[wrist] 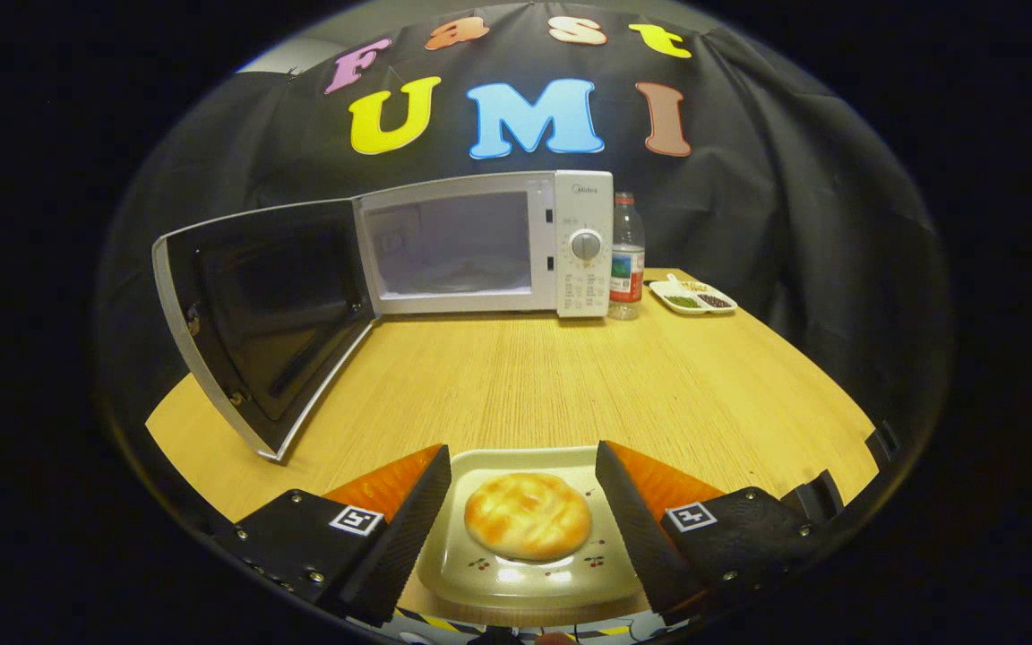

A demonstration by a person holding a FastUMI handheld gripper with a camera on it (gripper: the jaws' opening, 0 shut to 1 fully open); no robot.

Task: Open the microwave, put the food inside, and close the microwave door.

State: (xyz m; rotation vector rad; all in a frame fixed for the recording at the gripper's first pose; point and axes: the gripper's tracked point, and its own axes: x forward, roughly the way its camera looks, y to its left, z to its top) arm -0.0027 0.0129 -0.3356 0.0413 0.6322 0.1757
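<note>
At the bottom of the frame the gripper (523, 502) has its two fingers spread wide on either side of a square cream plate (525, 573) carrying a round golden flatbread (528, 516); whether the fingers touch the plate's edges cannot be told. The plate sits on the wooden tabletop (570, 376). Beyond the fingers, at the centre of the frame, stands the white microwave (489, 246), its door (261, 322) swung fully open toward the left and its cavity exposed. Just right of the microwave is a plastic bottle (627, 258), and further right a small divided dish (692, 297) with dark fillings.
</note>
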